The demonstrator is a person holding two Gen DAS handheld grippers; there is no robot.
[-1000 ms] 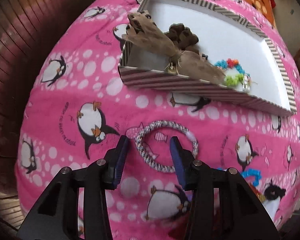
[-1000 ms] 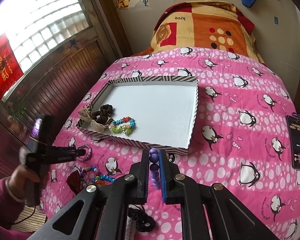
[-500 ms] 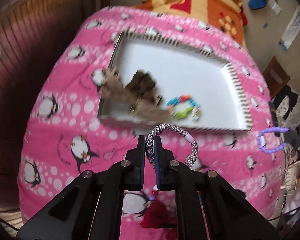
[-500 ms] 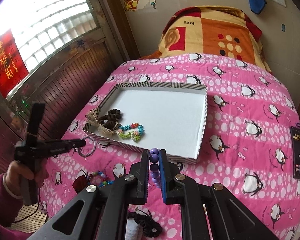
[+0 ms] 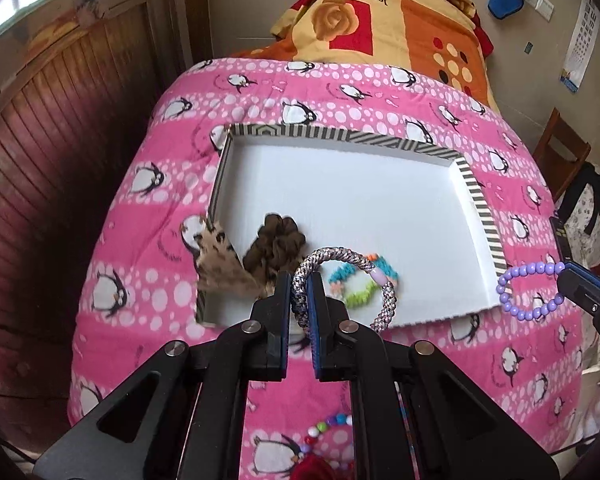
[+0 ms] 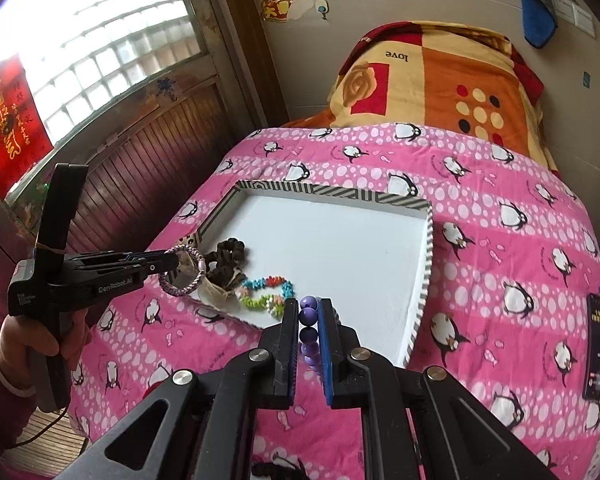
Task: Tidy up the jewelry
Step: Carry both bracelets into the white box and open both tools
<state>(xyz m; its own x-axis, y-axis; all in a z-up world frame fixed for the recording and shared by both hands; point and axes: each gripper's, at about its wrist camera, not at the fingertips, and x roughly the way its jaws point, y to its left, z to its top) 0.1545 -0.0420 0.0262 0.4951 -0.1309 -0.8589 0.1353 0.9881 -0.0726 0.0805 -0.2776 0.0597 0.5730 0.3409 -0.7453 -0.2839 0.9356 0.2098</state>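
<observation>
My left gripper [image 5: 299, 280] is shut on a silver braided bracelet [image 5: 342, 258] and holds it in the air over the near left corner of the white tray [image 5: 478, 196]. From the right wrist view, the left gripper [image 6: 172, 261] and the braided bracelet [image 6: 180, 286] hang at the tray's [image 6: 428, 256] left edge. My right gripper [image 6: 309, 304] is shut on a purple bead bracelet [image 6: 309, 316], which also shows in the left wrist view [image 5: 530, 290] by the tray's near right corner. In the tray lie a brown scrunchie [image 5: 278, 246], a tan bow [image 5: 220, 266] and a colourful bead bracelet [image 5: 360, 286].
A pink penguin blanket [image 5: 340, 92] covers the bed. More beads [image 5: 326, 428] and a red item [image 5: 312, 470] lie on it near me. An orange pillow [image 6: 440, 76] is at the head. A phone [image 6: 598, 344] lies at the right. A wooden wall panel [image 5: 40, 160] runs along the left.
My left gripper closed on the braided bracelet, lifted it off the blanket and carried it up toward the tray. My right gripper rose slightly, still holding the purple beads.
</observation>
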